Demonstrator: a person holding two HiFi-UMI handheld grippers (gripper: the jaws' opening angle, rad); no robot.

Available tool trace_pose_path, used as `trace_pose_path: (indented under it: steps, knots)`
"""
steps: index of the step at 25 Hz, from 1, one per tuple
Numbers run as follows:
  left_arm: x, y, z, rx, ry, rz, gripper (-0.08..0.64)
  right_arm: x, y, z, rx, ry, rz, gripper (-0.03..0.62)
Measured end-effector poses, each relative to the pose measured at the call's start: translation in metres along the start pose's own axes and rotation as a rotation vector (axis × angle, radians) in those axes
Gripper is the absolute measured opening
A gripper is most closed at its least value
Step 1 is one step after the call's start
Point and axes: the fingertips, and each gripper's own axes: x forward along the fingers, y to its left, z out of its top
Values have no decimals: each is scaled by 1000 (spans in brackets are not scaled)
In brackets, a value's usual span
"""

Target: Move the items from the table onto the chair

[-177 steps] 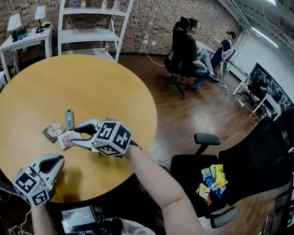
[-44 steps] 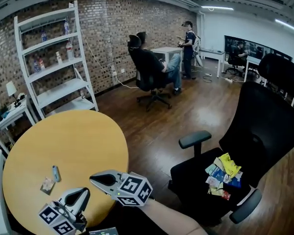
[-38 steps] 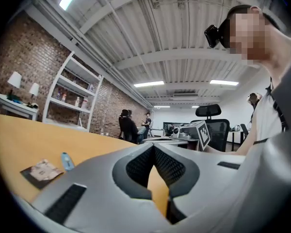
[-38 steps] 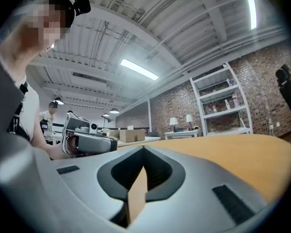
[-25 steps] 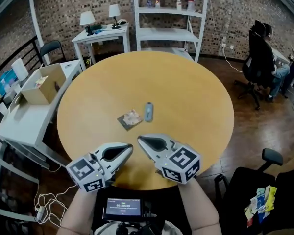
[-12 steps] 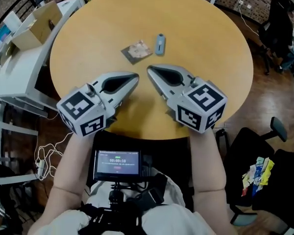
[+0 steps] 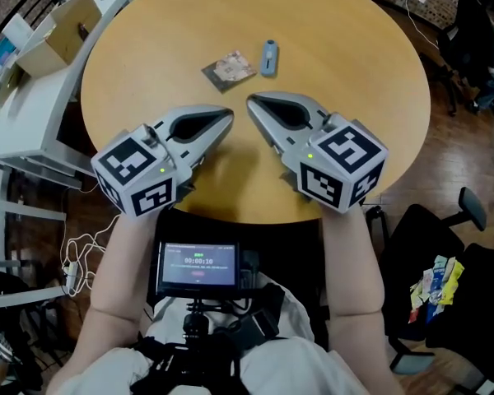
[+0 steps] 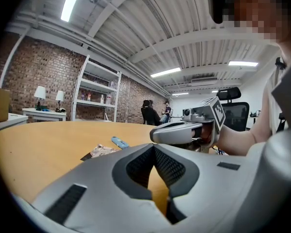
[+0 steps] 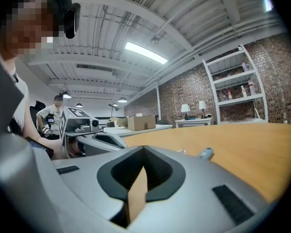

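Off to the left of my left tool, a brown cardboard box (image 7: 53, 33) sits on a white side table (image 7: 25, 109), well apart from anything I am handling.

The grey left gripper (image 7: 227, 117) hangs low over the near edge of the round light-wood table (image 7: 354, 130), pointing across it. In the left gripper view its jaws meet at the tips with nothing between them, only tabletop showing through the gap behind.

Ahead of that tip, and a little to its right, lies a flat crinkled snack packet on a dark backing (image 7: 229, 68), resting on the wood and clear of both tools. Just beside the packet, on its right, a small pale-blue tube (image 7: 268, 57) lies lengthwise, straight ahead of my right tool's nose.

The grey right gripper (image 7: 250, 102) sits next to the left one, their tips near each other but not touching. In the right gripper view its jaws are pressed together and it carries nothing.

Far to the right of the right gripper and back toward me, below table level, stands the black office chair (image 7: 477, 311) with a heap of colourful packets (image 7: 435, 280) on its seat.
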Motion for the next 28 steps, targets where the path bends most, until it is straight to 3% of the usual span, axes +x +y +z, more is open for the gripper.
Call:
trace_pose_path:
  steps: [15, 22, 28]
  knots:
    - [4, 4, 0, -4, 1, -1, 8, 7, -1, 4, -28, 8, 7, 6]
    - [4, -3, -7, -2, 6, -20, 8, 11, -9, -2, -66, 70, 1, 15]
    - [-8, 11, -7, 1, 6, -19, 8, 50, -26, -16, -142, 280, 68, 205]
